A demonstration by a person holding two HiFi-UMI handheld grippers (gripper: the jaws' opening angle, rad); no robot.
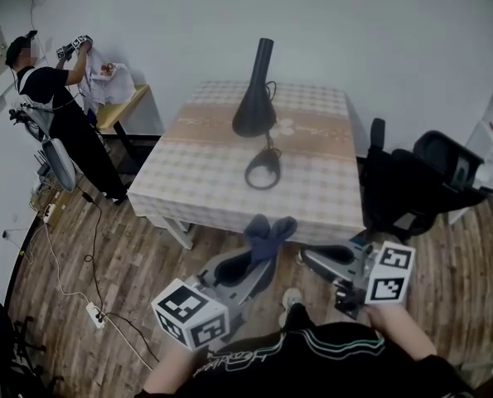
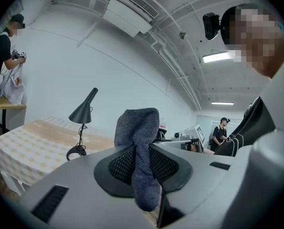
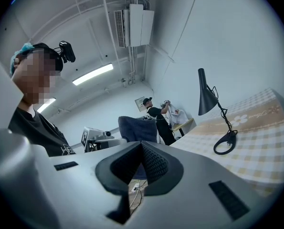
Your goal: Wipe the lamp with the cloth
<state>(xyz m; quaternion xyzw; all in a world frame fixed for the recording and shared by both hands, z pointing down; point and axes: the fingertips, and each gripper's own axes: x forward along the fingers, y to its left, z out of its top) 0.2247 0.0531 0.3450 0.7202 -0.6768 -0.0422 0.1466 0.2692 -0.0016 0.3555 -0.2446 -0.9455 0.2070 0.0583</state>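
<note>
Cloth: dark blue, and it's clamped between the jaws of the left gripper. A rounded fold stands up past the tips and a tail hangs down on the near side.
Left grip: a tight pinch on a narrow bunch of fabric, with most of the wiping surface out in front.
Right gripper: pads drawn together at the tips with nothing between them. It's the free one!
Where both sit: low and close to the body, over the wooden floor, short of the table's near edge.
Lamp: black, with a cone shade on a thin stem and an open ring base. It stands mid-table, well apart from both grippers and untouched by the cloth.
Table: checked cover, with only the lamp on it.
Stage: I'd call this the approach. The cloth is in hand but the wipe has not begun.
Risk, tipping: the shade sits high over a light-looking ring base, so a one-sided push with the cloth could rock or slide the lamp unless the right gripper steadies it.
Risk, losing the cloth: the hold is on a thin fold, and drag along the shade could pull it out.
Risk, underfoot: a power strip and cables lie on the floor to the left, something to catch on when stepping in.
</note>
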